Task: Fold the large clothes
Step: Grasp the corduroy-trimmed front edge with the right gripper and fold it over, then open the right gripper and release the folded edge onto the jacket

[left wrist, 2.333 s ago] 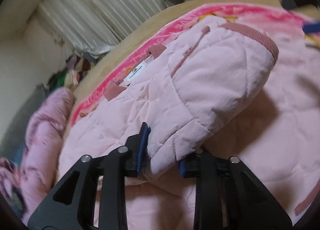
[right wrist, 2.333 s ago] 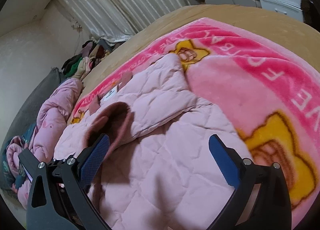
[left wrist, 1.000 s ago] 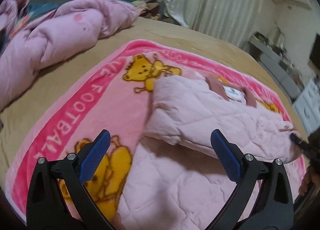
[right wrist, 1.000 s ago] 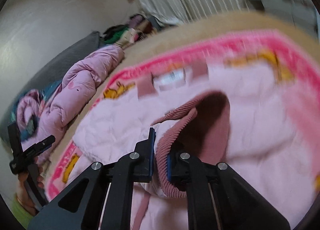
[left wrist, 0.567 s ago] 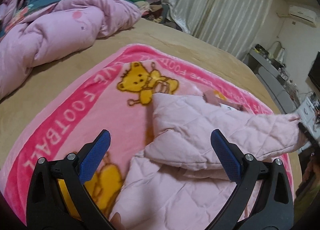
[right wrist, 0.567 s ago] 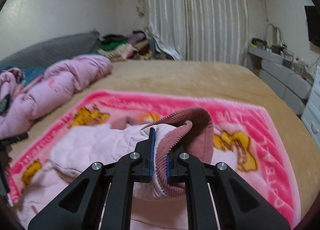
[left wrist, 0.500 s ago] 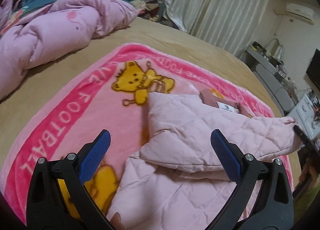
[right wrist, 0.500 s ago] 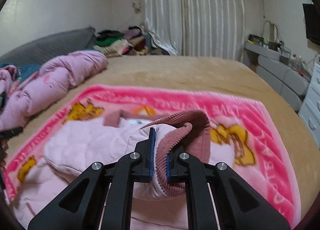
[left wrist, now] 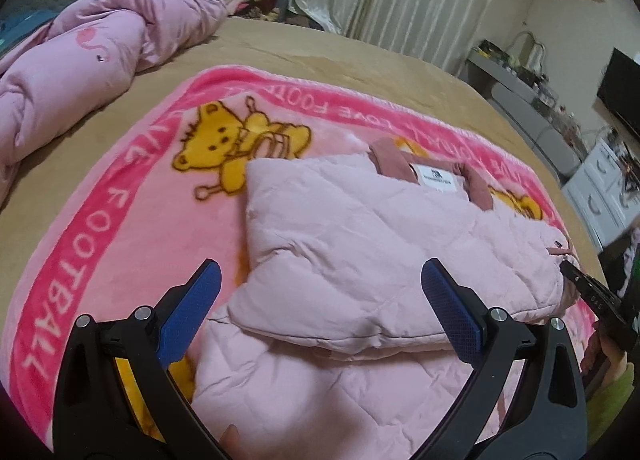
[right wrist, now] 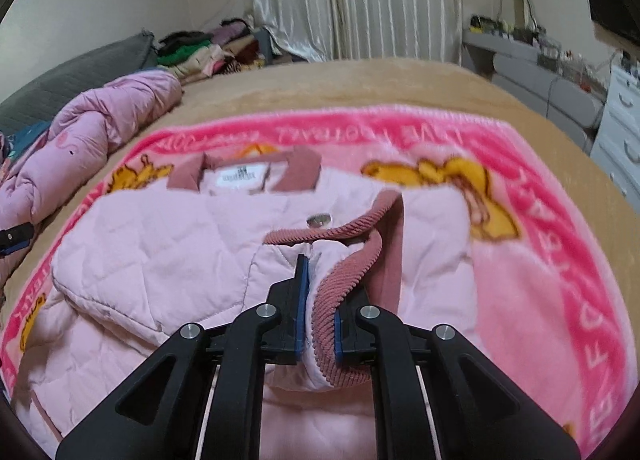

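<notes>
The quilted pink jacket (left wrist: 360,260) lies on the teddy-bear blanket (left wrist: 132,220), soft, puffy and probably light; the firm corduroy cuff (right wrist: 344,292) grips best. The right gripper (right wrist: 318,324), jaws just easing apart, pinches it; the left gripper (left wrist: 320,308) gapes empty

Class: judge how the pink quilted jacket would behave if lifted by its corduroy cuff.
The jacket is probably floppy: its folded sleeve sags in soft creases. Likely light for its bulk, given the puffy quilting. The ribbed cuff between the right gripper pads should resist slipping.
</notes>
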A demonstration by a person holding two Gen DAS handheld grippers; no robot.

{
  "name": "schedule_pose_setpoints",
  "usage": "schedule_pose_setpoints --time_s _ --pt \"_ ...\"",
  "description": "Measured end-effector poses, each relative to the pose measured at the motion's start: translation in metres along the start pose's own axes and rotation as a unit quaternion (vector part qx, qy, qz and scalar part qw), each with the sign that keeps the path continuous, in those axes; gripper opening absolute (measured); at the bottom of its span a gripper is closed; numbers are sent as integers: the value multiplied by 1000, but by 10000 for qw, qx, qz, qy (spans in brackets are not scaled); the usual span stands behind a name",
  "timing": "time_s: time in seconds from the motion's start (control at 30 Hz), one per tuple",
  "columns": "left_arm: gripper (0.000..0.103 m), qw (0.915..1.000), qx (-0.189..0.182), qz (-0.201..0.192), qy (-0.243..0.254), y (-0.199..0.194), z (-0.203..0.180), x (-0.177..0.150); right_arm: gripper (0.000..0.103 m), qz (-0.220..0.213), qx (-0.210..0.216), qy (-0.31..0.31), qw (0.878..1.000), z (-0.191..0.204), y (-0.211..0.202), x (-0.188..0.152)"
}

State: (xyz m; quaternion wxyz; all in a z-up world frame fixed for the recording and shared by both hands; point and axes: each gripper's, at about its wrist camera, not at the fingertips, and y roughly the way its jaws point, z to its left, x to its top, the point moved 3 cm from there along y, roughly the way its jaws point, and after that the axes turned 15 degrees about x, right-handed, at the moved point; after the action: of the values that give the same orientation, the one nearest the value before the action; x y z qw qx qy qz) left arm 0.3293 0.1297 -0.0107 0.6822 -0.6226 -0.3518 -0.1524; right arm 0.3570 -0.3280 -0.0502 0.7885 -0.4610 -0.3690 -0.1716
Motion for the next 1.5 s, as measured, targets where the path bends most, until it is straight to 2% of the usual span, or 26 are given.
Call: schedule_pose_setpoints --time_s 0.03,0.07,0.1,0.17,0.27,0.33,0.43,0.5,0.6,0.67,0.7,0.73,0.87,0.97,1.07,1.1,1.17,1.37,1.5 --pt "94 10000 -29 -8 70 0 -3 -2 33 -31 -28 65 10000 -1 -4 -3" --pt "94 9999 -41 -20 121 1 -5 -4 51 -153 -65 95 9998 1 -10 -5" --pt "94 9999 -47 -16 156 1 -6 -5 57 -251 -95 96 9996 2 -16 -5" --pt "94 9997 -33 -8 254 3 -9 -6 57 -475 -200 72 9986 9 -31 -3" --pt "94 9995 22 -22 327 5 -14 -3 57 -661 9 -1 9978 25 -40 4" --pt "93 9990 11 -8 441 8 -21 0 57 -600 177 -195 9979 44 -36 10" --pt "79 9970 -53 44 768 18 -36 -1 59 -429 340 -350 9979 66 -23 18" --pt "53 9963 -237 207 796 25 -40 -4 65 -327 449 -419 9976 79 -13 20" --pt "40 9960 -337 409 714 36 -40 -11 70 -108 565 -571 9967 97 5 24" --pt "36 9938 -173 756 793 51 -40 -21 72 14 618 -705 9956 109 17 26" --pt "36 9919 -222 1027 717 62 -38 -27 73 57 601 -771 9952 115 22 28" --pt "36 9914 -261 1104 661 67 -35 -31 74 110 589 -843 9946 120 28 30" --pt "36 9915 -290 1059 699 73 -33 -39 79 186 508 -914 9943 130 44 40" --pt "36 9916 -193 1003 795 71 -36 -41 83 357 264 -784 9959 122 62 45" --pt "36 9919 -199 986 776 71 -36 -41 83 789 -48 -456 9958 99 89 38" --pt "36 9921 -224 972 763 71 -35 -41 83 1061 -119 -318 9938 89 103 30" --pt "36 9921 -249 967 755 73 -34 -39 84 1246 -65 -228 9919 77 120 16" --pt "36 9923 -245 958 744 74 -34 -40 86 1142 -179 -323 9928 77 128 3" --pt "35 9920 -190 1003 740 70 -35 -35 87 925 -3 -292 9953 83 107 8"
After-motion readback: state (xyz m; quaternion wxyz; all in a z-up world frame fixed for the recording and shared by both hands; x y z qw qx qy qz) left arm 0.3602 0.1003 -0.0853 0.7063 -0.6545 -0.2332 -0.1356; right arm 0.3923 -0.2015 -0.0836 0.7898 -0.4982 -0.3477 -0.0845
